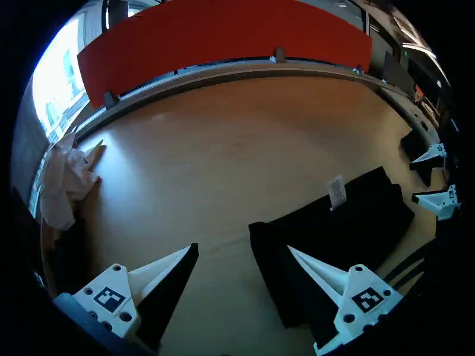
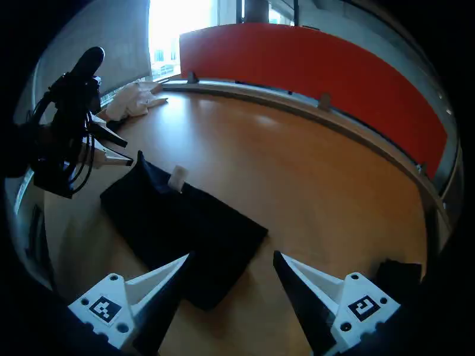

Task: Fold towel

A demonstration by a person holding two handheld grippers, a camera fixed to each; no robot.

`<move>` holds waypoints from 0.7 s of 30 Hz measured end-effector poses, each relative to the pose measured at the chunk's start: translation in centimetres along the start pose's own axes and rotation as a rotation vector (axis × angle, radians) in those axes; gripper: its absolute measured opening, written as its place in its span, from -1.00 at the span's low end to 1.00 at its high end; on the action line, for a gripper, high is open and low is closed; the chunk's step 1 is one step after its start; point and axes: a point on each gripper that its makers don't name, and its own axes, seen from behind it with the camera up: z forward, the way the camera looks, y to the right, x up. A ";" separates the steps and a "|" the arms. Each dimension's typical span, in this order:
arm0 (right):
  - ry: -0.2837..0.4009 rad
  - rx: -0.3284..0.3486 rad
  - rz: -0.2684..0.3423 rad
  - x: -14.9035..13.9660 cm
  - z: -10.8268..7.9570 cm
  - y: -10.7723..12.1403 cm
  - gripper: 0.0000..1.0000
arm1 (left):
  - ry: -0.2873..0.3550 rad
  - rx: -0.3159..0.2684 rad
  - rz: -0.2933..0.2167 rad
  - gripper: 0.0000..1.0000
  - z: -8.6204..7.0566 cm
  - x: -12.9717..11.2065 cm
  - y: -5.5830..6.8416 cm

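Black, and seemingly doubled over already, the towel was laid flat on the wooden table, with a white label turned up on its top. Its long axis was seen to run between the two grippers. In the right gripper view it ran from the near end, just under the right gripper, away to the upper left, where a corner was raised just beside the left gripper. In the left gripper view the cloth was placed ahead and to the right of centre; its near edge was overlapped by one finger, while the other finger was set over bare wood. Both grippers were held wide open, and nothing was gripped by either. Neither could be called clearly nearer, since one end was covered by each. The next fold was judged to lie across the long axis, so one end would have to be pinched and carried toward the other. A pale cloth was left well apart, near the red panel.
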 end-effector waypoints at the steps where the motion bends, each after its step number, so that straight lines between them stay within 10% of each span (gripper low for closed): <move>1: -0.001 0.000 -0.002 0.0 0.0 -0.1 1.00 | 0.000 0.001 -0.002 1.00 -0.1 -0.1 0.0; 21: -0.011 0.025 -0.030 -0.6 1.4 -1.7 1.00 | 0.000 0.038 -0.083 1.00 -3.5 -4.3 -0.3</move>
